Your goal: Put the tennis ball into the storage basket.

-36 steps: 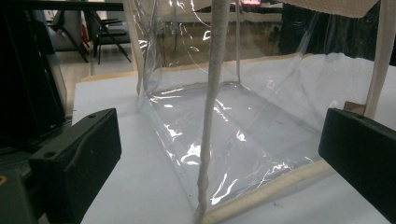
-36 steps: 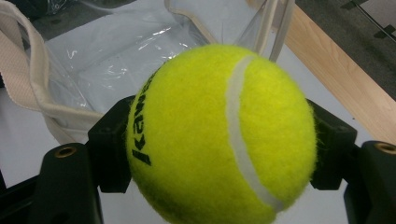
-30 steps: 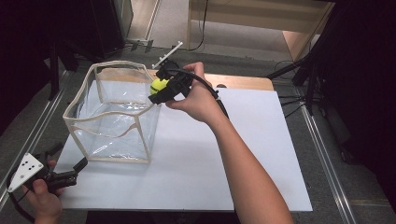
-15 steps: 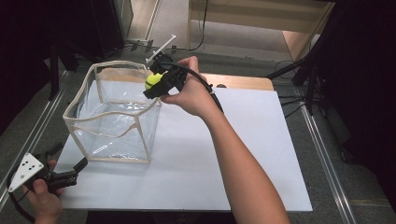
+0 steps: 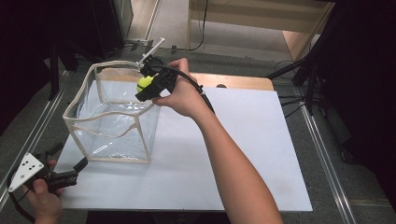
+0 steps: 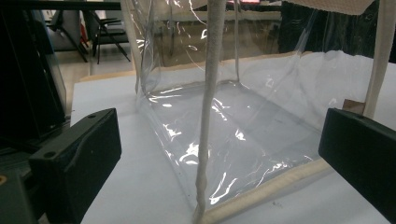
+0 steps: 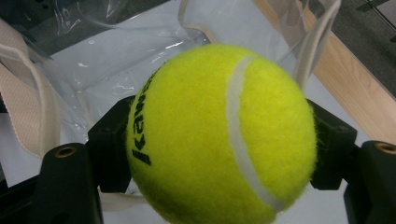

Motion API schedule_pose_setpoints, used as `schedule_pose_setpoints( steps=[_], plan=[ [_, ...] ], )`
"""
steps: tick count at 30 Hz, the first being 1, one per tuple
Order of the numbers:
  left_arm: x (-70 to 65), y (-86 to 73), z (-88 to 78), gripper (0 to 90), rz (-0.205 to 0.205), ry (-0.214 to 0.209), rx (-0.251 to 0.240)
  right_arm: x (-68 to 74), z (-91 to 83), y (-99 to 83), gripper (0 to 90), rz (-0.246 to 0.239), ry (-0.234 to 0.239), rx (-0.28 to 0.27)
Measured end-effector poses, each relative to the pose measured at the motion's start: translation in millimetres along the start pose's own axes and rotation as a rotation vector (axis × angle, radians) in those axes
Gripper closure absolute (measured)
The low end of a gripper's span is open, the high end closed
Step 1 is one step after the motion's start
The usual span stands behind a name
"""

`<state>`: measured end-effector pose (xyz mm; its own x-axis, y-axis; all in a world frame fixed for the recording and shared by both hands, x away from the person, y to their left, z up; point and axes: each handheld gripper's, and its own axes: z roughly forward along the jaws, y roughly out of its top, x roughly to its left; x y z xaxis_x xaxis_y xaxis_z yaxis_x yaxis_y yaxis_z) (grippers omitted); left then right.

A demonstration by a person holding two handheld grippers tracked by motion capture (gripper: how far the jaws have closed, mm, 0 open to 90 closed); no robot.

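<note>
Item: fuzzy yellow-green tennis ball (image 5: 144, 82), clenched between the right gripper (image 5: 148, 85) fingers, has been carried from beside the clear plastic cream-trimmed box bag (image 5: 112, 122) to above its opening, ready for dropping; left gripper (image 5: 70, 173) fingers released, resting at the white desk (image 5: 243, 140) edge.

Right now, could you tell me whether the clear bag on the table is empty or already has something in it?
Empty. The clear bag stands open, its see-through walls showing a bare floor; the tennis ball sits clamped in the right hand-held gripper above its rim.

Clear bag (image 5: 112, 121) on white table (image 5: 243, 140)
</note>
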<state>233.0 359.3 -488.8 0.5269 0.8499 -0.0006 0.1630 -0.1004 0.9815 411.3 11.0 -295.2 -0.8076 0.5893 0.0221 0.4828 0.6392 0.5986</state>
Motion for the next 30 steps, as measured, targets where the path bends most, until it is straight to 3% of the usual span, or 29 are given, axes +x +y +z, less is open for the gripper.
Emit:
schedule_pose_setpoints(
  steps=[13, 23, 25, 26, 30],
  plan=[
    [0.0, 0.0, 0.2, 0.0, 0.001, 0.001, 0.0, 7.5, 17.1, 2.9, 24.0, -0.009, 0.015, 0.029],
    [0.1, -0.1, 0.2, 0.0, 0.0, -0.001, -0.002, 5.6, 23.1, -3.9, 23.3, -0.006, 0.013, 0.043],
    [0.4, 0.0, -0.1, 0.0, -0.001, -0.001, -0.001, 6.0, 22.2, -4.5, 13.7, 0.006, 0.01, 0.04],
    [0.4, 0.0, -0.2, 0.0, -0.001, -0.001, -0.001, 5.6, 20.7, -4.8, 10.2, 0.0, 0.033, 0.032],
    [0.1, -0.2, 0.0, 0.0, 0.0, 0.0, -0.002, 7.4, 9.9, -4.6, 6.6, 0.012, 0.028, -0.009]
  ],
)
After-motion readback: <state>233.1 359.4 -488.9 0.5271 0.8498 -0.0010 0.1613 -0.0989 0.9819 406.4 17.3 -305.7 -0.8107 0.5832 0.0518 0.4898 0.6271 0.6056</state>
